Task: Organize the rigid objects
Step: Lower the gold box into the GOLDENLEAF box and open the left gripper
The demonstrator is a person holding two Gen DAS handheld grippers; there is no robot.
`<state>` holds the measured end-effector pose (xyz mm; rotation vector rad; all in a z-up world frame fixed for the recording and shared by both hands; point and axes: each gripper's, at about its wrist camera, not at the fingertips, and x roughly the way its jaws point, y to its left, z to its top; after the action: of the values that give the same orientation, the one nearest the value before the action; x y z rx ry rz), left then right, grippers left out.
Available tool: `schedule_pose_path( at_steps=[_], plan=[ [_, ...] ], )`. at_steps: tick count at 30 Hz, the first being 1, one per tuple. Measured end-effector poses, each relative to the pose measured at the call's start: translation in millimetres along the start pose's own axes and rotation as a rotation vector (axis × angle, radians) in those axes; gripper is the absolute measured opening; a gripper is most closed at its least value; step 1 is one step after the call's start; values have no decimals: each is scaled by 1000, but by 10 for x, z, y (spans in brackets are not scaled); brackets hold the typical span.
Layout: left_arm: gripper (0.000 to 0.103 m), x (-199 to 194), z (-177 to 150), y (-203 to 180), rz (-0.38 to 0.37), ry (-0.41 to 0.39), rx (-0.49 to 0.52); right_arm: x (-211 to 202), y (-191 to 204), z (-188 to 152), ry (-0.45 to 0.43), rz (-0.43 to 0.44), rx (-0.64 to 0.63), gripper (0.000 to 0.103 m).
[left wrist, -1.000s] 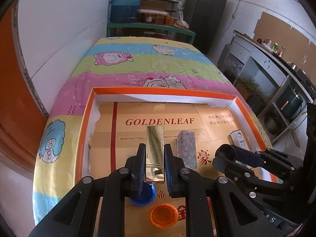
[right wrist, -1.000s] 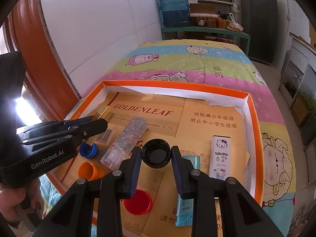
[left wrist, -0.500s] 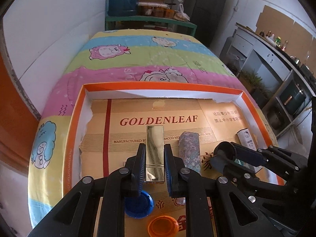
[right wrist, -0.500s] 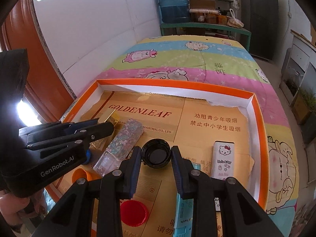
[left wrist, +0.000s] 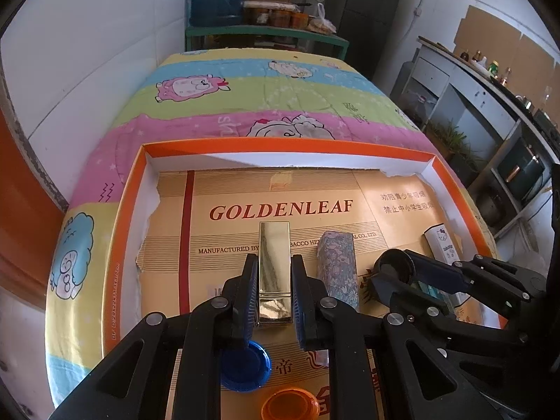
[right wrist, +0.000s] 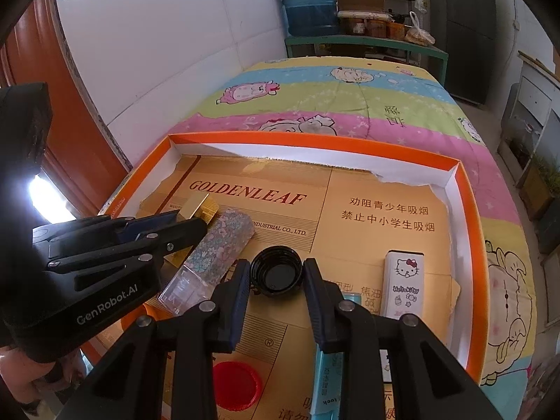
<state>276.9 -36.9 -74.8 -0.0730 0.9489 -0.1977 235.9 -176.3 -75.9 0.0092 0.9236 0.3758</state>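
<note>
The left gripper (left wrist: 274,287) is clamped on a gold rectangular case (left wrist: 274,262) above the orange-rimmed tray (left wrist: 126,217), just left of a floral case (left wrist: 337,269). The right gripper (right wrist: 276,280) pinches a black bottle cap (right wrist: 278,275) near the Hello Kitty box (right wrist: 404,283).

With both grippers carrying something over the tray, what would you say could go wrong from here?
1. The left gripper pinches only the near end of the shiny gold box, so it may pivot or slip.
2. The right gripper holds the black cap by its round rim; it might pop out.
3. The grippers are close together; a sideways move could knock the floral box lying between them.
</note>
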Motion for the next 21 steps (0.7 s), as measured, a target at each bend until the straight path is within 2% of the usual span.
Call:
schedule_pose_path(
  at_steps=[5,7,9,11,21],
  plan=[
    [23,17,2,23,-31,3,-19,10,23,-8,0,-14,-18,31],
    [28,18,-1,25,-38,2,-21,15,41,-12,-1,-21,-27,31],
    [41,18,-2,18,-34,-1,-17,21,62,-14,-1,-31,-41,31],
    [45,6,-9,18,-35,-6,-18,27,77,-14,-1,-38,-50,31],
    [47,-20,-3,26,-41,-14,-24,9,81,-12,-7,-43,-52,31]
  ],
)
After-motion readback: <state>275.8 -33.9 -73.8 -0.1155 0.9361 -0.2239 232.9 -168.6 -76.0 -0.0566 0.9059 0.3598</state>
